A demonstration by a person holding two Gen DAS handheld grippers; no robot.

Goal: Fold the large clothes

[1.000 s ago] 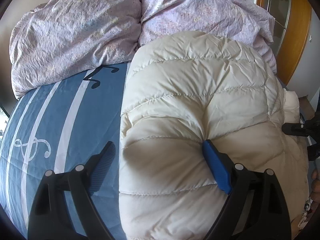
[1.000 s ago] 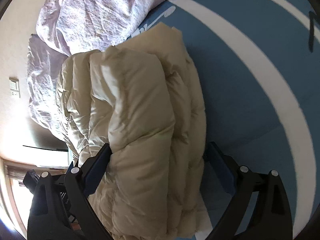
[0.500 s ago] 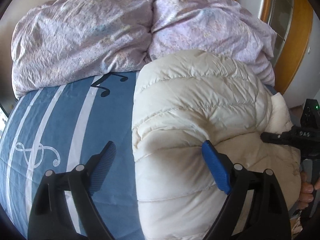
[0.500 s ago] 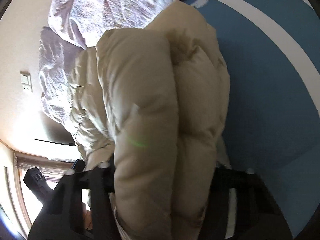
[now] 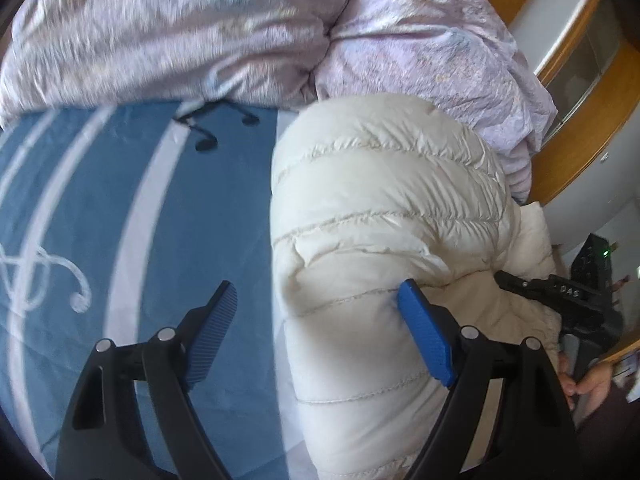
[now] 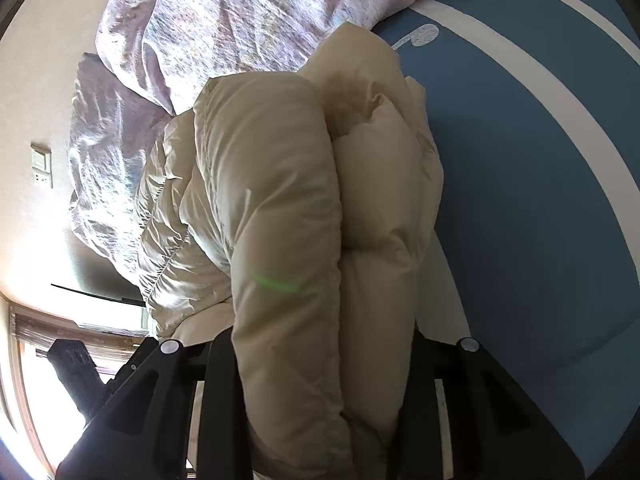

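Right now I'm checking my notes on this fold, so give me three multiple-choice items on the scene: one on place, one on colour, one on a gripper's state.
1. Where does the jacket lie?
A. on the floor
B. on the blue bedsheet, against the purple duvet
C. on a chair

2. What colour are the left gripper finger pads?
A. red
B. green
C. blue

3. How is the right gripper?
A. shut on the jacket
B. open, away from it
C. out of view

Answers: 1 B, the jacket rests on the striped sheet with the duvet behind it. 2 C, both pads show blue. 3 A, its fingers squeeze the folded bundle between them.
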